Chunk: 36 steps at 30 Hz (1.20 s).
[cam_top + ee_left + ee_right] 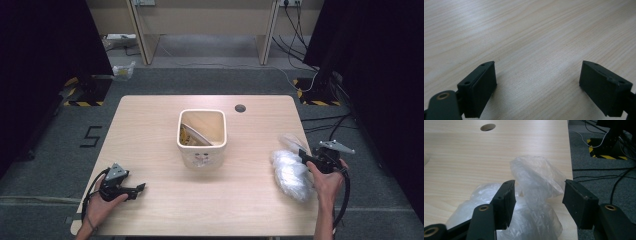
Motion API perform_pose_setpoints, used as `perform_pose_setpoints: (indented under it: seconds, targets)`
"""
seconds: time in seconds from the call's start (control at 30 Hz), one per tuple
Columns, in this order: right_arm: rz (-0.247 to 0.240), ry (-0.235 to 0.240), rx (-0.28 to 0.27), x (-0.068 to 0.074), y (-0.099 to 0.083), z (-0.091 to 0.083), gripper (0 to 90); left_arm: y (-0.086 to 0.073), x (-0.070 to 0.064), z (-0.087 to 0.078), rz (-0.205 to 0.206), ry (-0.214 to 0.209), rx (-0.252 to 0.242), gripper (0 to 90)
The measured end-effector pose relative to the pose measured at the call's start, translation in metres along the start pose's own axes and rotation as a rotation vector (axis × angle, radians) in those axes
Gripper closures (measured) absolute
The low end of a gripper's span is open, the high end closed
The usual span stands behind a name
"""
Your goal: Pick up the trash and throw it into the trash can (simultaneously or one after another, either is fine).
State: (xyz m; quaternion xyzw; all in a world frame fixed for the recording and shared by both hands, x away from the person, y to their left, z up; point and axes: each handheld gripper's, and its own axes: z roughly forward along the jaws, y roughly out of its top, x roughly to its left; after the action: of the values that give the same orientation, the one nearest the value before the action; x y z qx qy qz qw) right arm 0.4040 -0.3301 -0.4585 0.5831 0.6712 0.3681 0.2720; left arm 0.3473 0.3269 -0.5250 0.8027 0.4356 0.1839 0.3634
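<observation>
A crumpled clear plastic bag (290, 170) lies near the table's right edge. My right gripper (303, 154) hovers at its upper right part, open. In the right gripper view (538, 192) a raised fold of the bag (536, 180) stands between the two jaws, which do not press it. A cream square bin (202, 137) with a white liner and yellowish scraps inside stands mid-table. My left gripper (141, 188) rests low over the front left of the table, open, and in the left gripper view (537, 75) bare wood lies between its jaws.
The wooden table (150, 130) has a round cable hole (240, 108) behind the bin. Grey floor with cables (604, 177) drops off just past the bag on the right. A desk frame (205, 30) stands beyond the table.
</observation>
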Motion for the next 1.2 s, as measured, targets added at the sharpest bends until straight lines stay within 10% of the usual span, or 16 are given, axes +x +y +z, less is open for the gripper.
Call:
perform_pose_setpoints:
  seconds: [0.5,1.2]
  targets:
    - [-0.099,0.017,0.013,0.000,-0.006,0.004,82.3,0.000,0.000,0.000,0.001,0.001,0.000,13.2]
    - [-0.181,0.150,-0.166,0.040,0.026,-0.033,85.7,0.000,0.000,0.000,-0.001,0.000,-0.001,13.2]
